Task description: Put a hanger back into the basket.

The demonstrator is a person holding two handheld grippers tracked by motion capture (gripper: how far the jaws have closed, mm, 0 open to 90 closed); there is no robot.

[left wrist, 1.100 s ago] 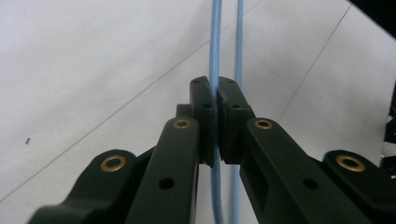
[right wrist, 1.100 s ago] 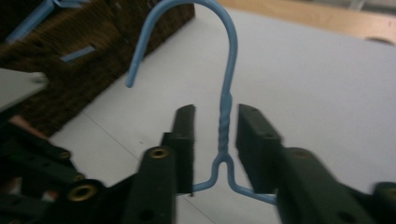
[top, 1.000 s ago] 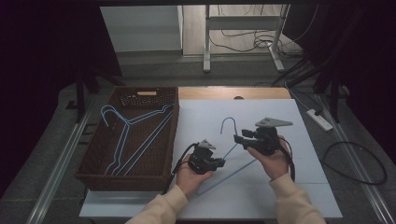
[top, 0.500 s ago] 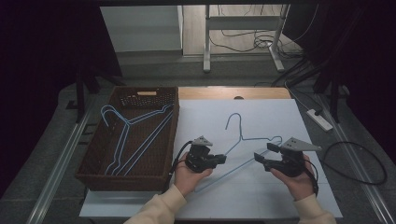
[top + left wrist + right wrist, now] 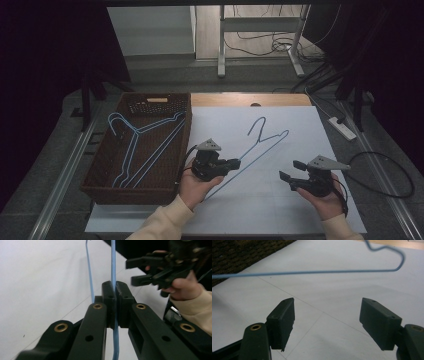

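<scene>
Left tool (image 5: 235, 163) is clamped on the blue wire hanger (image 5: 260, 145): in the left gripper view its two black jaws are pressed together with the wire (image 5: 113, 270) running straight up between them and out past the tips. In the high view this tool sits in the left hand (image 5: 192, 187) near the middle of the white surface (image 5: 300, 125), just right of the basket (image 5: 100, 172), and it grips the hanger's long straight side partway along.

That hanger lies slantwise over the surface, its hook (image 5: 256, 126) toward the far side and its lower corner near the left hand. Whether the free end rests on the surface or is lifted a little, I cannot tell.

Right tool (image 5: 292, 172) stands wide apart, gripping nothing. In the right gripper view its jaws frame bare white surface, and the hanger's straight side (image 5: 312, 272) crosses beyond them, clear of both. In the high view the right hand (image 5: 325, 200) holds it at the near right of the surface, well apart from the hanger.

Two more blue hangers (image 5: 137, 145) lie inside the brown woven basket at the left.
</scene>
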